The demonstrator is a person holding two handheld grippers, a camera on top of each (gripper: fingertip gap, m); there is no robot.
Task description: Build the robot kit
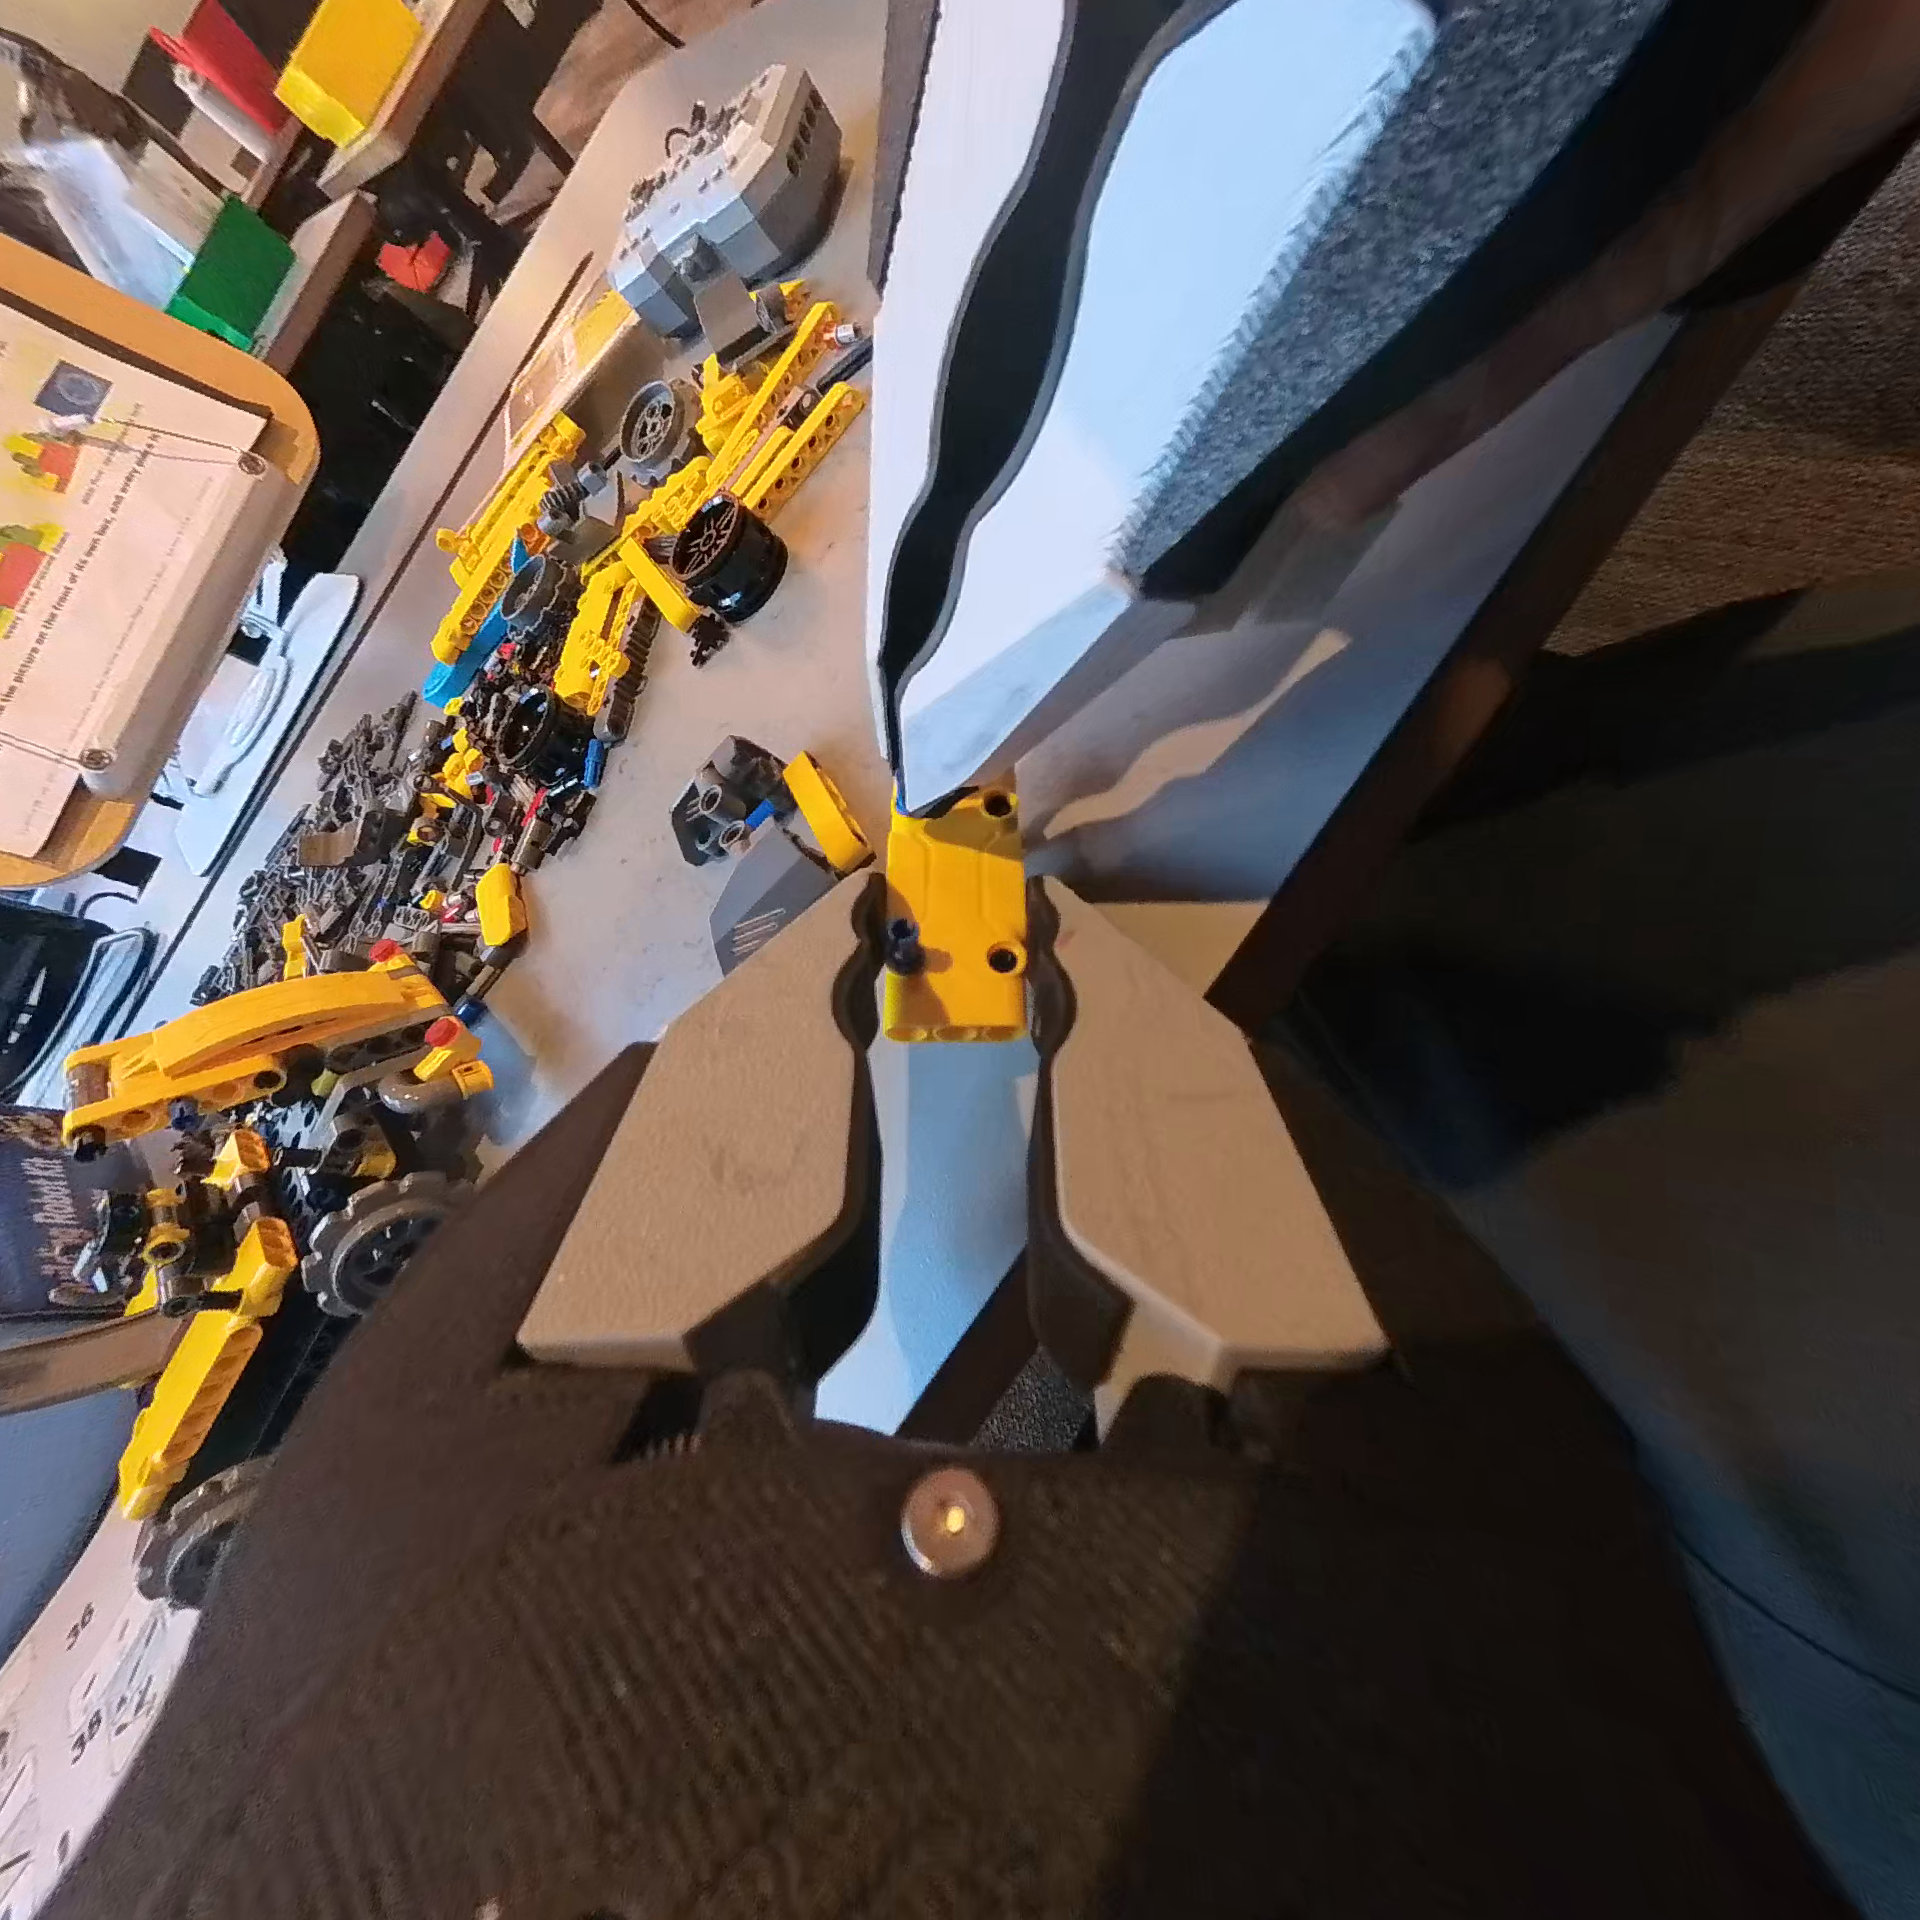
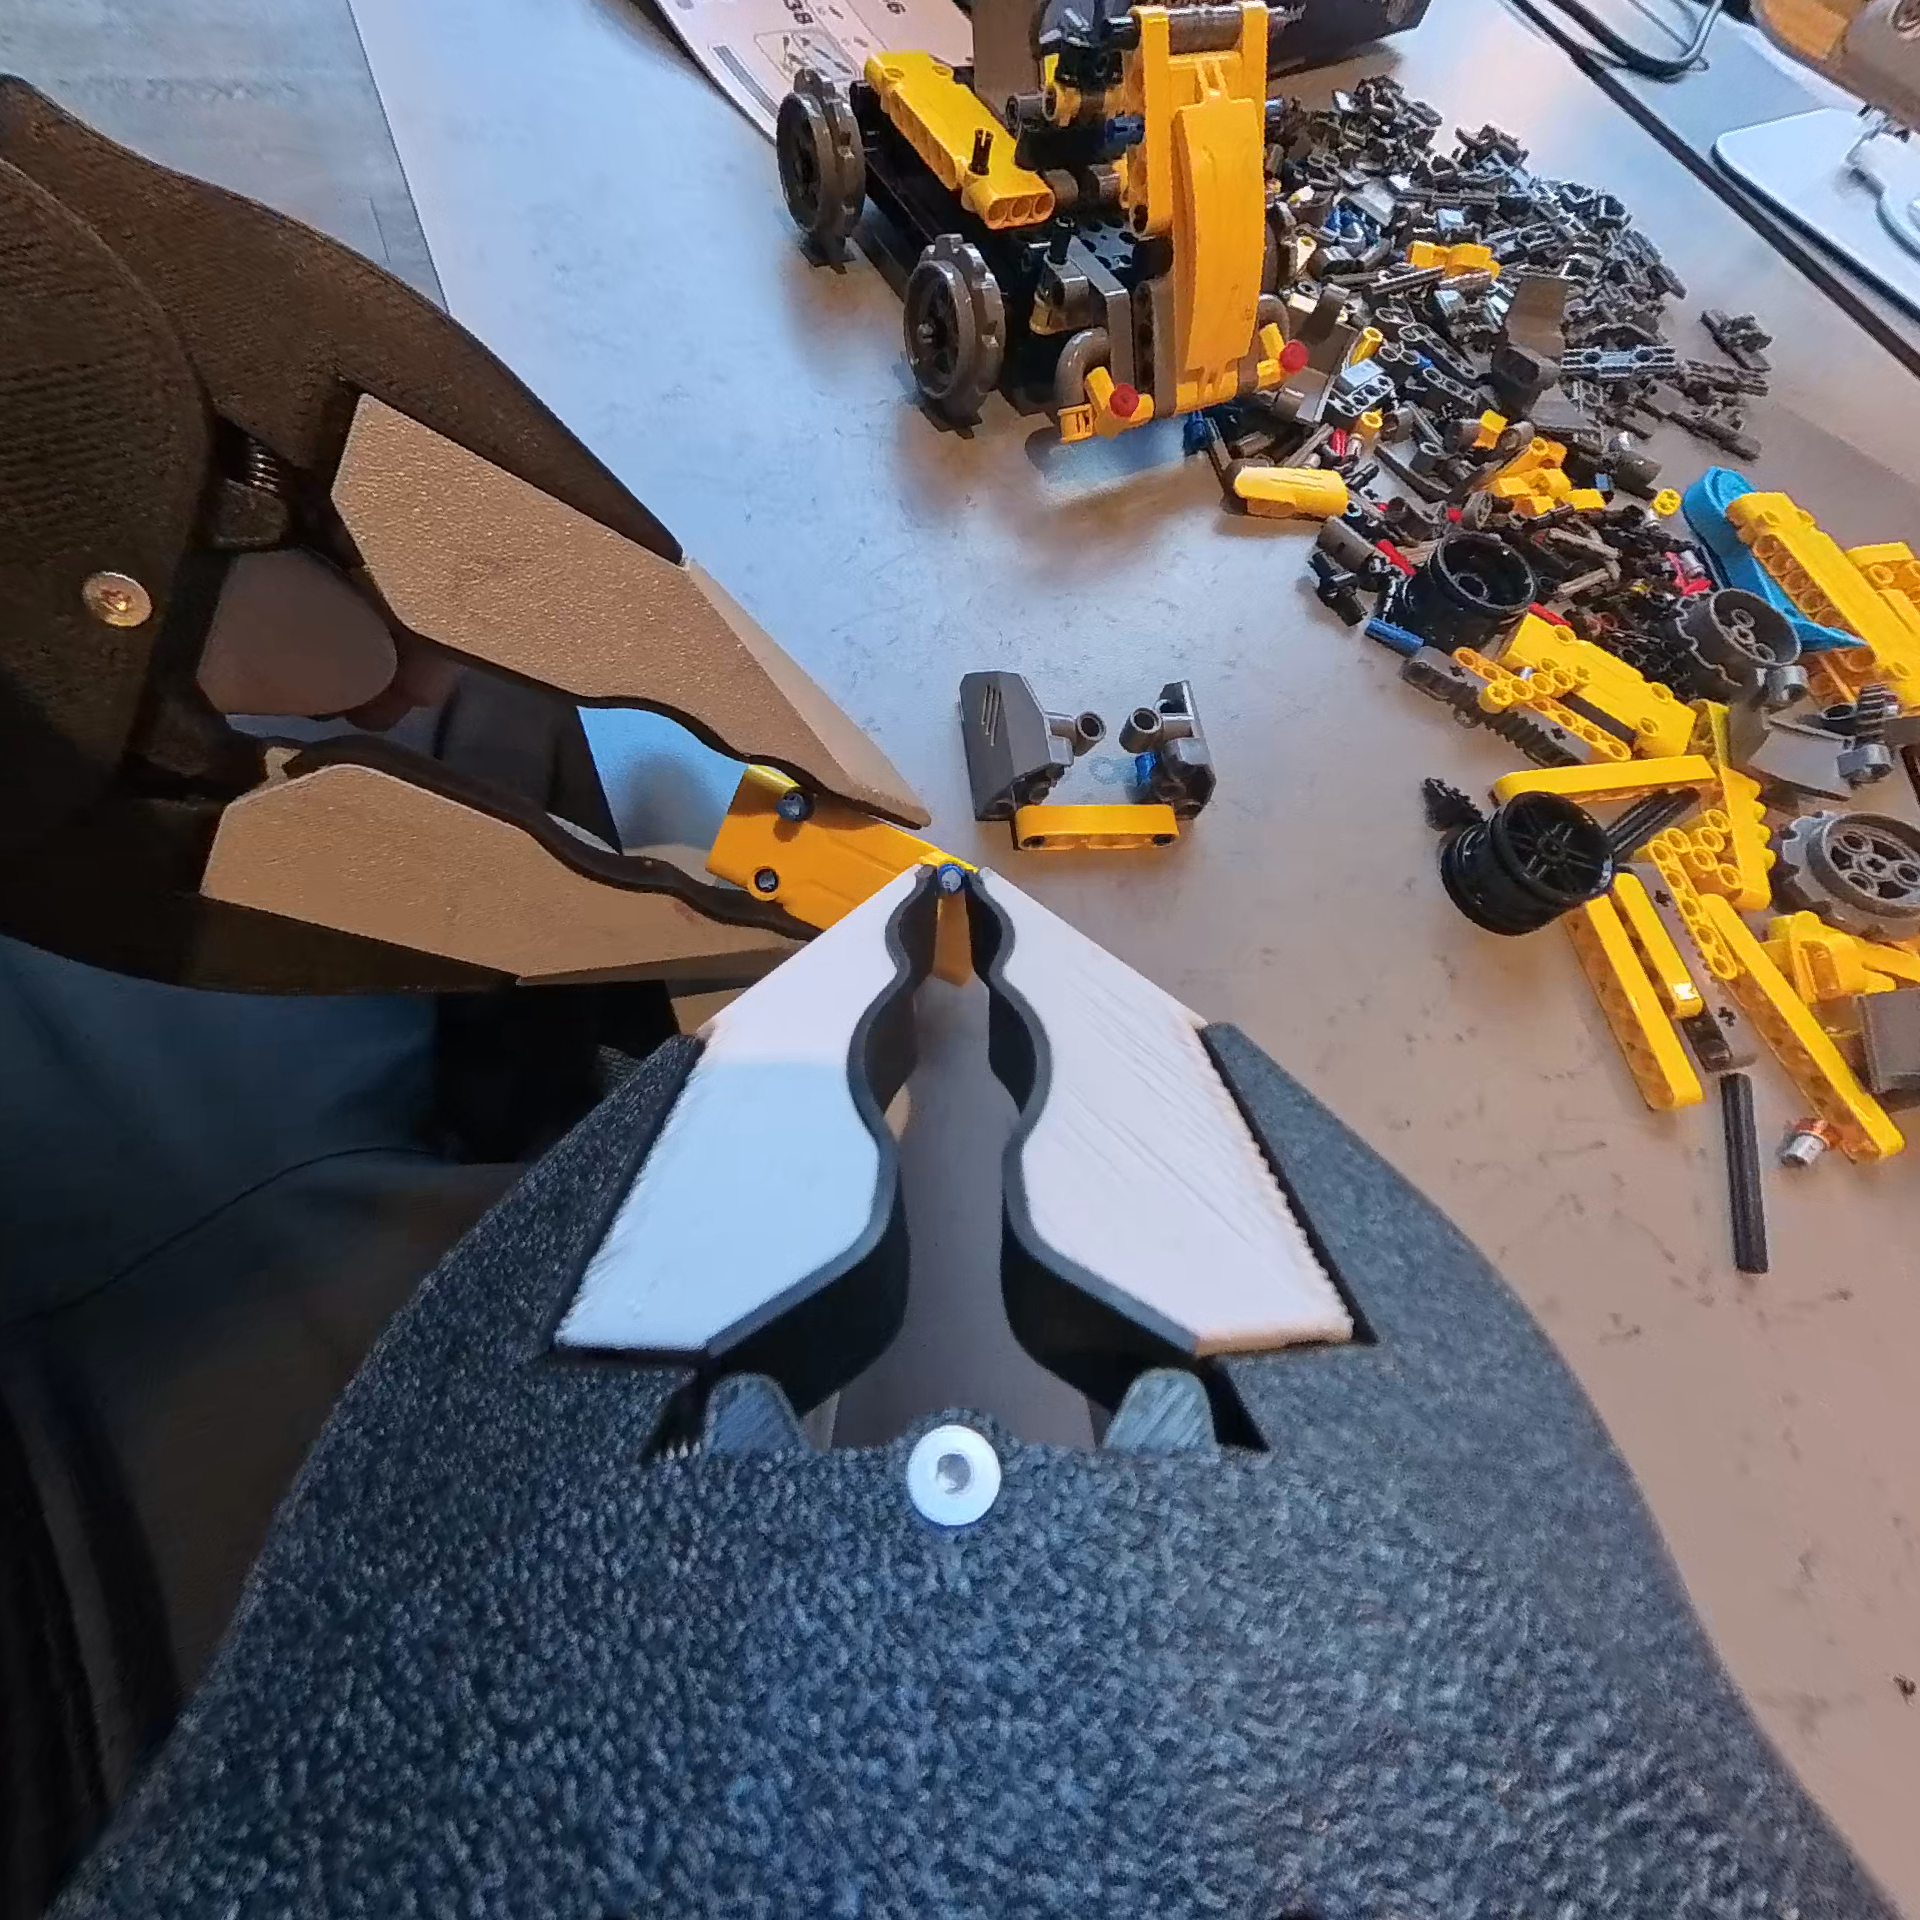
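My left gripper (image 1: pixel 951 894) is shut on a yellow panel piece (image 1: pixel 961 935) and holds it above the grey table (image 1: pixel 665 914). A dark blue pin (image 1: pixel 902 940) sticks out of the panel's side. My right gripper (image 2: pixel 948 883) is shut on a small blue pin (image 2: pixel 948 879) at the far end of the yellow panel (image 2: pixel 831 852). In the left wrist view the right gripper's white fingers (image 1: pixel 935 748) come down from above onto the panel's top end. In the right wrist view the left gripper (image 2: pixel 862 873) reaches in from the left.
A partly built yellow and black vehicle (image 2: pixel 1091 229) stands at the back. A pile of loose dark and yellow parts (image 2: pixel 1507 343) spreads to the right, with a black wheel (image 2: pixel 1527 873). A small grey assembly (image 2: pixel 1081 758) and a yellow beam (image 2: pixel 1096 826) lie just beyond the grippers. The black wheel (image 2: pixel 1527 873) is about 12 cm from my right fingertips. Look for it in the left wrist view (image 1: pixel 729 535) too.
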